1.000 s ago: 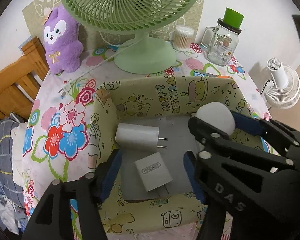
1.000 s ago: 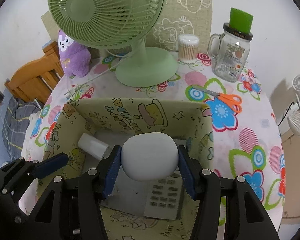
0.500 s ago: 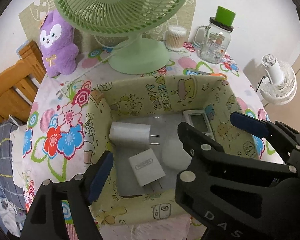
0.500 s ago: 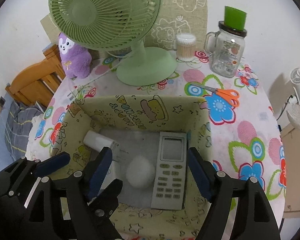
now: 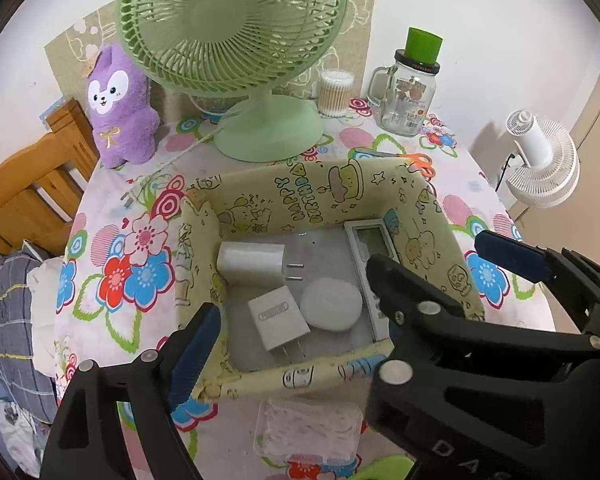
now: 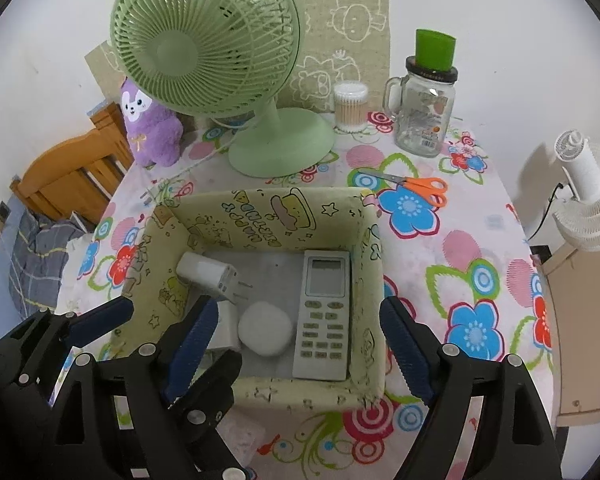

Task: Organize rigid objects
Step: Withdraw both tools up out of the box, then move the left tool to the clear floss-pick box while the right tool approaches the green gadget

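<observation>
Nearest, the left gripper [image 5: 296, 344] and right gripper [image 6: 296, 340] hang above the near edge of the yellow cartoon-print box [image 6: 260, 208], both with jaws opening and nothing between them. A clear plastic packet [image 5: 308, 430] lies on the tabletop [image 6: 460, 248] just in front of the box. Inside the box lie a square white charger [image 5: 278, 322], a rounded white case [image 6: 265, 330] beside it, a remote control [image 6: 326, 312] along the right wall, and a larger white plug adapter [image 5: 250, 262] farther back. Beyond the box are orange scissors [image 6: 420, 190], a green fan [image 6: 208, 40], a purple plush [image 5: 118, 108], a cotton swab tub [image 6: 350, 106] and a glass jar [image 6: 426, 118]
</observation>
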`<action>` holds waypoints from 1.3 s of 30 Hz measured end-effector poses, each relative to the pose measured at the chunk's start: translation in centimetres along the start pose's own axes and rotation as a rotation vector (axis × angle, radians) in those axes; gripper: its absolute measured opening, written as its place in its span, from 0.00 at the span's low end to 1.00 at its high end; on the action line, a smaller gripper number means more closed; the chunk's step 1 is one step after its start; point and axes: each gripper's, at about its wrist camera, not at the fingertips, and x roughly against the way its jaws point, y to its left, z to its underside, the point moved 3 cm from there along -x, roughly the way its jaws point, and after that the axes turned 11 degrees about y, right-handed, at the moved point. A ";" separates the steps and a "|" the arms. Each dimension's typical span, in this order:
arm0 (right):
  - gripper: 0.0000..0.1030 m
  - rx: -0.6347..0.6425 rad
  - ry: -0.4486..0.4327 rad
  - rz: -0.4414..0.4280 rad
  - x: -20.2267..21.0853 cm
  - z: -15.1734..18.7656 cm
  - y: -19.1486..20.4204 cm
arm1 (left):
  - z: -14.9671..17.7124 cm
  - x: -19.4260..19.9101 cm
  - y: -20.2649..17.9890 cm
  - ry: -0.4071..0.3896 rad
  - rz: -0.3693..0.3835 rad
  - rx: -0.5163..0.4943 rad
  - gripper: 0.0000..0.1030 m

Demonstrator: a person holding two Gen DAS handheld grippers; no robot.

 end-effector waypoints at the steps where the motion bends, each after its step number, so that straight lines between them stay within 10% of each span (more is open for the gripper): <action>1: 0.83 -0.002 -0.005 0.004 0.3 0.2 0.0 | 0.2 0.3 0.0 -0.003 0.001 -0.001 0.85; 39: 0.87 -0.056 -0.097 0.070 8.3 7.0 -1.6 | 5.6 5.7 -1.0 -0.058 0.039 -0.042 0.87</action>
